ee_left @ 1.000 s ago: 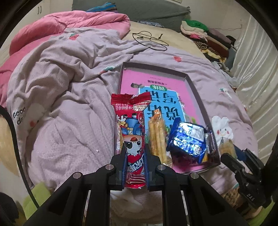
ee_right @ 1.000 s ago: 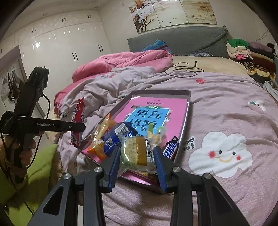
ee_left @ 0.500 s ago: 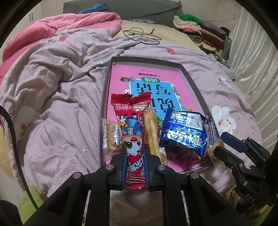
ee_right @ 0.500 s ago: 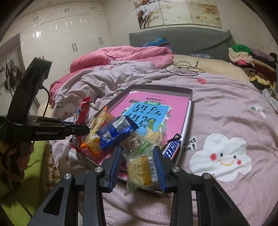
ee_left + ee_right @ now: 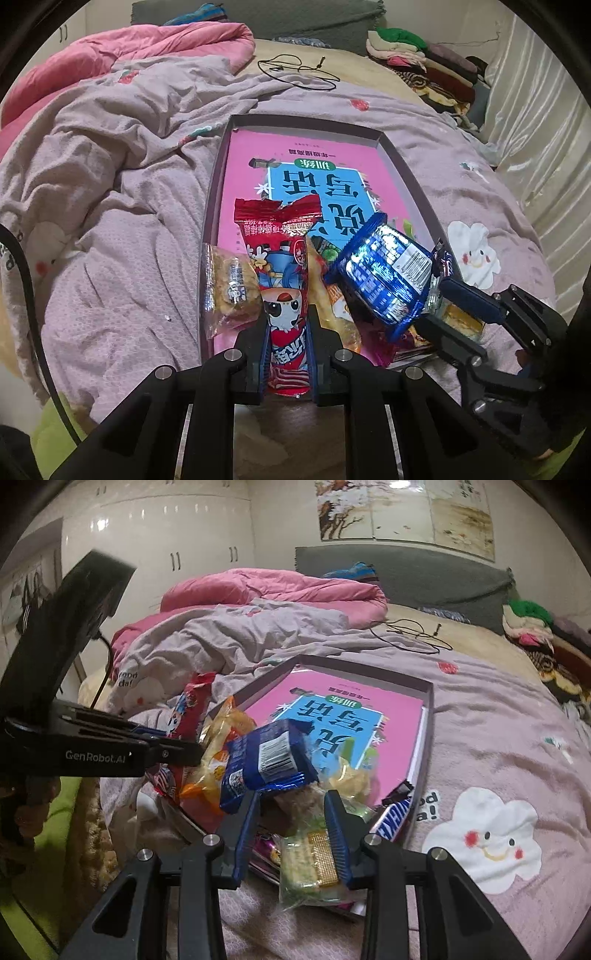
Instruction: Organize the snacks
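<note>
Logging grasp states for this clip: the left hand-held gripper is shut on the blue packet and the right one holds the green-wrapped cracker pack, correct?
Not quite. The left wrist view shows the left hand-held gripper shut on the red snack packet, not the blue packet, which lies on the pile. The right hand-held gripper does hold the green-wrapped cracker pack.

The bottom of the red snack bag [image 5: 286,295] is hidden between the fingers of the left hand-held gripper [image 5: 287,354]. The pile of snacks in front of it covers the near part of the pink book [image 5: 317,177]. Under the blue packet [image 5: 266,764], in front of the right hand-held gripper [image 5: 291,834], dark wrappers are too hidden to tell apart. The chocolate bar [image 5: 393,814] has its name partly covered.
</note>
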{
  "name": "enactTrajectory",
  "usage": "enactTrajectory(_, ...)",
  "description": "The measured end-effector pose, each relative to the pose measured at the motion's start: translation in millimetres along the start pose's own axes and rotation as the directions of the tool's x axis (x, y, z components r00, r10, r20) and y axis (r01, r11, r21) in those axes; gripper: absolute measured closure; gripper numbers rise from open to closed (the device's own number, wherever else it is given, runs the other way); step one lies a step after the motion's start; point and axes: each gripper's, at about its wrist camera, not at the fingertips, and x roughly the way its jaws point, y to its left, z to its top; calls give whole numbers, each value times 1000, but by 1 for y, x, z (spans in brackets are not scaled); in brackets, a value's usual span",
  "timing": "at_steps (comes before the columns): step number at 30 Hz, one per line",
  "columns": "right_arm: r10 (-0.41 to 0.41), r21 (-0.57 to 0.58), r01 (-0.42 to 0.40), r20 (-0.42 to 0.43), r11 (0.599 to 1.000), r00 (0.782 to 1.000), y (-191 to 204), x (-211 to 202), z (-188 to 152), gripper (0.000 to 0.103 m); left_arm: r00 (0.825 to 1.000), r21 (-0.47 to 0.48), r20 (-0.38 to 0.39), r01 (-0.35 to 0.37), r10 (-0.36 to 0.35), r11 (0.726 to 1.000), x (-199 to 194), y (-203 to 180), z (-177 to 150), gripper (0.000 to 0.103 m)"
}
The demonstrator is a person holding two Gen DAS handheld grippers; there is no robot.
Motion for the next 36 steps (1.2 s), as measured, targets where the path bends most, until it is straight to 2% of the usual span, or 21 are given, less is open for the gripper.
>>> enactTrajectory(7,-15,-16,15,10,1000,1000,0,0,-4,65,1000,1,-5,2,-2,1000,2,-1,-1,87)
enactTrajectory(9,-18,-17,18,12,1000,1000,0,-2,-5,62,1000,-3,-6,2,-2,1000,2,0,0,87)
enactTrajectory(11,-15,-18,15,16,1000,1000,0,-4,-6,54,1000,-6,-8,0,0,1000,2,0,0,85)
enactTrajectory(13,-18,-18,18,20,1000,1000,0,-7,-7,49,1000,-8,-9,-2,2,1000,1,0,-1,82)
enactTrajectory(15,-23,-18,23,24,1000,999,0,-10,-7,48,1000,-11,-9,-6,6,1000,1,0,-1,79)
enactTrajectory(20,-38,-7,38,30,999,999,-3,-17,-7,43,1000,-19,-2,-8,8,1000,-2,2,-2,55)
enactTrajectory(24,-59,13,58,59,998,996,-8,-30,-5,38,1000,-15,22,-6,6,1000,-12,0,-1,45)
enactTrajectory(26,-70,34,68,79,997,994,-12,-39,-1,30,999,-10,36,-10,11,1000,-18,-2,-1,37)
enactTrajectory(32,-120,96,108,128,989,984,-24,-69,8,21,995,-40,93,-27,30,999,-48,-7,-4,24)
enactTrajectory(36,-126,154,104,138,982,982,-31,-88,10,15,993,-44,115,-25,30,999,-67,-17,-12,24)
